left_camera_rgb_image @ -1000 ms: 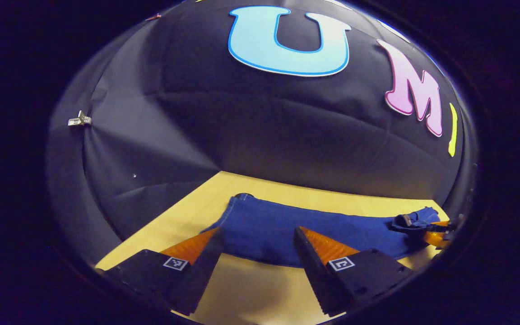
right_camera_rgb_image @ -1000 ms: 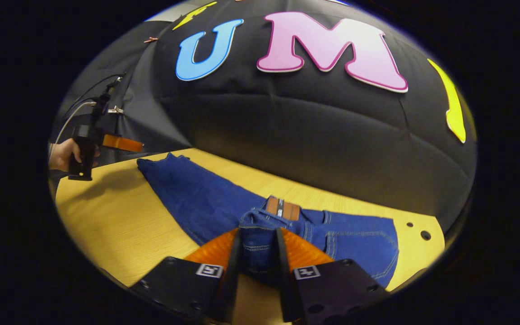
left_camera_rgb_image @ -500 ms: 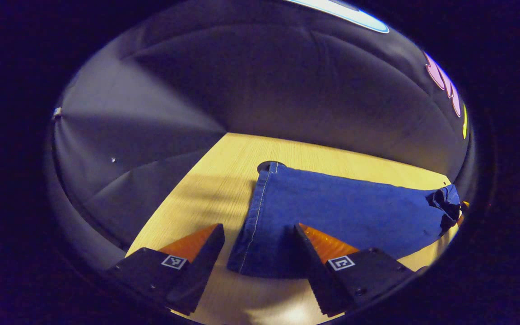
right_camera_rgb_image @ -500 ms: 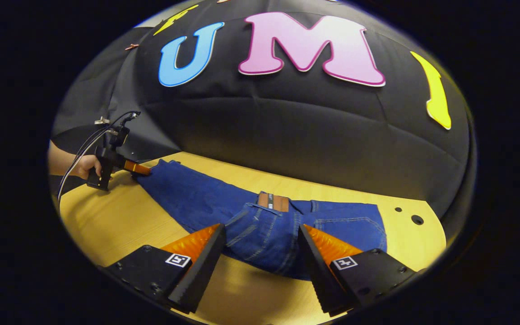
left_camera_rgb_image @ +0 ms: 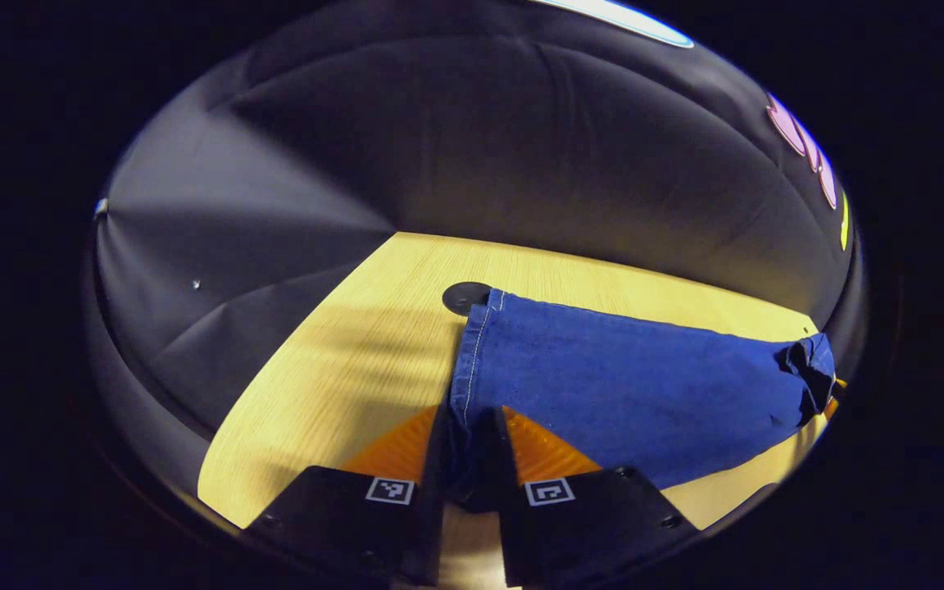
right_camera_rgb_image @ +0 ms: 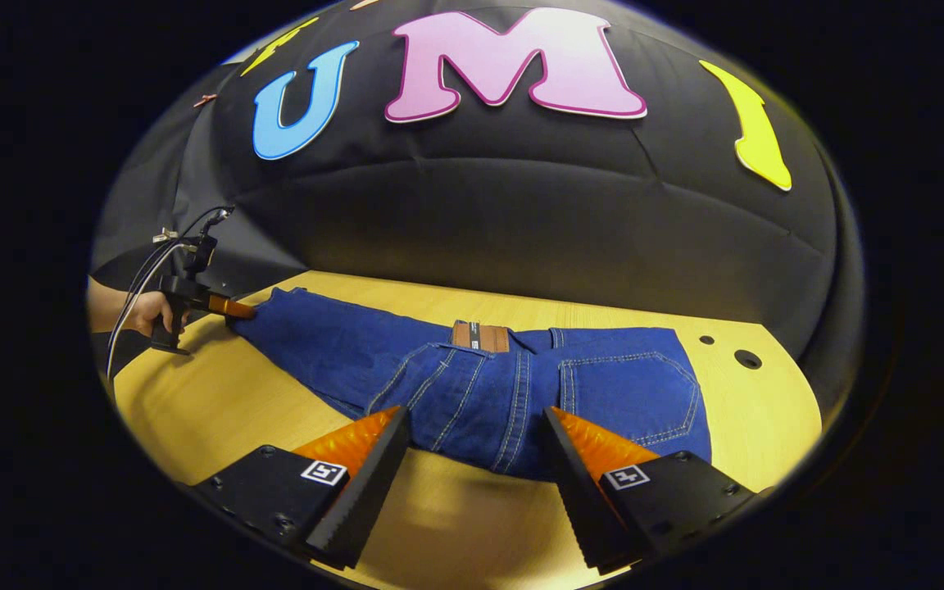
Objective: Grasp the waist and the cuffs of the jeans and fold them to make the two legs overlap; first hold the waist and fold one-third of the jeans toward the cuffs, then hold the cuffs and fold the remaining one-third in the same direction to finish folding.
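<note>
Lying flat, blue jeans: left gripper fingers pinch the cuff, right gripper fingers gape empty.

You see wooden table under black cloth wall; round holes near your right edge, dark disc far left.

1 pr jeans, 2 tools, 1 table, 2 table holes.

Matt blue denim jeans (pale stitching, leather-look waist patch) on a smooth, light wood-grain table.
</note>
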Available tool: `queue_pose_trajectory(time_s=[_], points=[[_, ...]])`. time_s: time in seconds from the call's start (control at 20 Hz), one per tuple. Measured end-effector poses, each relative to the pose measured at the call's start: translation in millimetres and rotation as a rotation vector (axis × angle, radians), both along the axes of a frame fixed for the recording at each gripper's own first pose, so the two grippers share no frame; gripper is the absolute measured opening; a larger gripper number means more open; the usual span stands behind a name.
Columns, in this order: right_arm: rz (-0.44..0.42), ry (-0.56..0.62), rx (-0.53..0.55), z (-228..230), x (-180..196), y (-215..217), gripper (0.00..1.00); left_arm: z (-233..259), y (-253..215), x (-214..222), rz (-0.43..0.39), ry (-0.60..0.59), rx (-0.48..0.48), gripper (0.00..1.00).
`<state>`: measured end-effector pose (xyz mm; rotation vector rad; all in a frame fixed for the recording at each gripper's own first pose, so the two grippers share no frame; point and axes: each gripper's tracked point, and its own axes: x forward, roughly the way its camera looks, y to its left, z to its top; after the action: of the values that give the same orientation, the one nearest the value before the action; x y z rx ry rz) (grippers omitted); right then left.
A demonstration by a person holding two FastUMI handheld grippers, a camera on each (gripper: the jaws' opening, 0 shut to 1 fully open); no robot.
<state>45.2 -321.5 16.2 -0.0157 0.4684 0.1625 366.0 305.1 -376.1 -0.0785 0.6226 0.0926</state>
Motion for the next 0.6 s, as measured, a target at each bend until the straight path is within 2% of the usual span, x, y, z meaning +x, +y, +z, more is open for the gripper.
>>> queue_pose_trajectory(time_s=[0.1, 0.2, 0.25, 0.35, 0.4, 0.5, 0.6], points=[[-0.001, 0.025, 0.004, -8, -2, -3, 0.98, 4, -9, -1, -0.028, -0.001, 0.044, 0.22], [-0.007, 0.024, 0.001, -10, -1, -5, 0.94, 6, -15, 0, -0.007, -0.027, -0.002, 0.13], [-0.011, 0.021, -0.003, -11, 0, -6, 0.98, 5, -17, -1, -0.004, -0.031, -0.058, 0.06], [-0.016, 0.022, -0.009, -14, 2, -10, 0.99, 11, -26, 0, -0.009, -0.061, -0.215, 0.06], [-0.017, 0.025, -0.008, -14, 3, -10, 1.00, 16, -27, 1, 0.016, -0.080, -0.284, 0.06], [-0.020, 0.028, 0.003, -12, 2, -11, 1.00, 29, -25, 6, 0.064, -0.144, -0.332, 0.06], [-0.027, 0.024, 0.003, -4, 0, -16, 0.99, 45, -31, 3, 0.046, -0.203, -0.375, 0.06]])
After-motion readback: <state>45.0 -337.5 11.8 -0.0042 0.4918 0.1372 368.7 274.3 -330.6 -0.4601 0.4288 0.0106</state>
